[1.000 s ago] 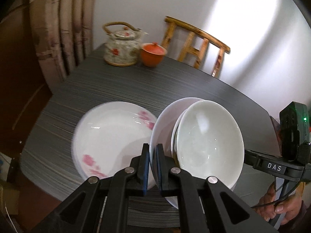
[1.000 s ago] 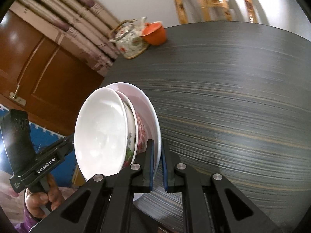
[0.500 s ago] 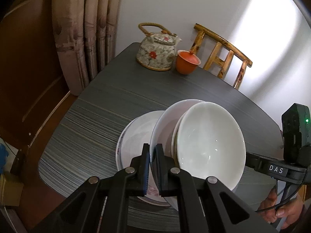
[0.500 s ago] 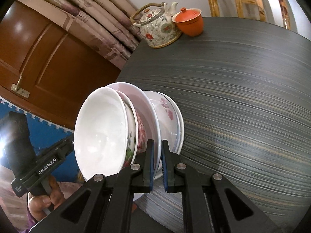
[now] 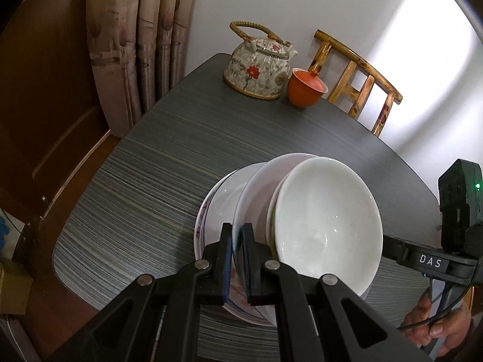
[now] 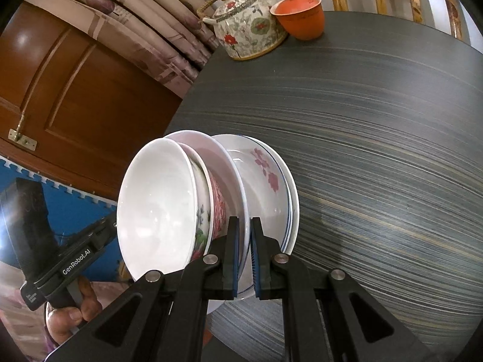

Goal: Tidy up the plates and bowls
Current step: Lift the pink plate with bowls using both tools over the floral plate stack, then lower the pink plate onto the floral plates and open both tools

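Both grippers hold one stack from opposite sides. My left gripper point(image 5: 237, 259) is shut on the rim of a white plate point(image 5: 256, 187) that carries nested bowls, the top one a plain white bowl point(image 5: 326, 223). My right gripper point(image 6: 245, 256) is shut on the same plate's point(image 6: 232, 175) rim; a red-patterned bowl point(image 6: 218, 202) and the white bowl point(image 6: 157, 208) sit on it. The stack hangs just above a flowered plate point(image 6: 268, 181) lying on the dark table point(image 6: 377, 138), seen also in the left wrist view point(image 5: 217, 208).
A flowered teapot point(image 5: 258, 66) and an orange lidded cup point(image 5: 305, 87) stand at the table's far edge. A wooden chair point(image 5: 356, 81) is behind them. Curtains point(image 5: 139, 45) and a wooden door point(image 6: 75, 84) lie to the left of the table.
Both grippers have carried the plate and bowls over the flowered plate and lowered them toward it. The view has drawn nearer the teapot.
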Demonstrator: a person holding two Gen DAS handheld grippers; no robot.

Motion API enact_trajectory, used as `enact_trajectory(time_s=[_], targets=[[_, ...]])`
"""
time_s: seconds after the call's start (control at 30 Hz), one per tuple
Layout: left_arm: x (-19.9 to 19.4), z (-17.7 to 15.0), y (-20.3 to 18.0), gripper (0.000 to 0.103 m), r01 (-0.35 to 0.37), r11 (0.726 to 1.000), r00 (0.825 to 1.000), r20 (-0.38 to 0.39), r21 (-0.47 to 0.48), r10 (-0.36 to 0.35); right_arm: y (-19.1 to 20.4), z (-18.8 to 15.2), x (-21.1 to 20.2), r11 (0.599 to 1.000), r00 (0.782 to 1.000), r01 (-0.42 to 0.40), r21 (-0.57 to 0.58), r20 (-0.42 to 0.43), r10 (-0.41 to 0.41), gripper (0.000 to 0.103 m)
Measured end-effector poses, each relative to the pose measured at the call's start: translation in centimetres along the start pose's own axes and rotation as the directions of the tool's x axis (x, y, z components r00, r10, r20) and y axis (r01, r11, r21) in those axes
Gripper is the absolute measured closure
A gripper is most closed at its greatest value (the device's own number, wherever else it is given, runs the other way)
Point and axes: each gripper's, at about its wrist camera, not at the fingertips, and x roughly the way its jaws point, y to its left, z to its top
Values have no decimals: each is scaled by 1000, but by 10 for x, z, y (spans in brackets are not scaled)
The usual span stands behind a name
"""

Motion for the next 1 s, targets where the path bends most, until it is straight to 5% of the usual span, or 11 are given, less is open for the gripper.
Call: enact_trajectory(time_s=[0.6,1.0], targets=[[13,-4,4,99,-6,1000,1000,-1,4,6,-2,1,11,1000,1000,4,11,-8,-4,93],[9,-7,-5,94,-73,994,996,55,83,68,-1,-4,8,1000,1000,12,-6,29,-12,92]])
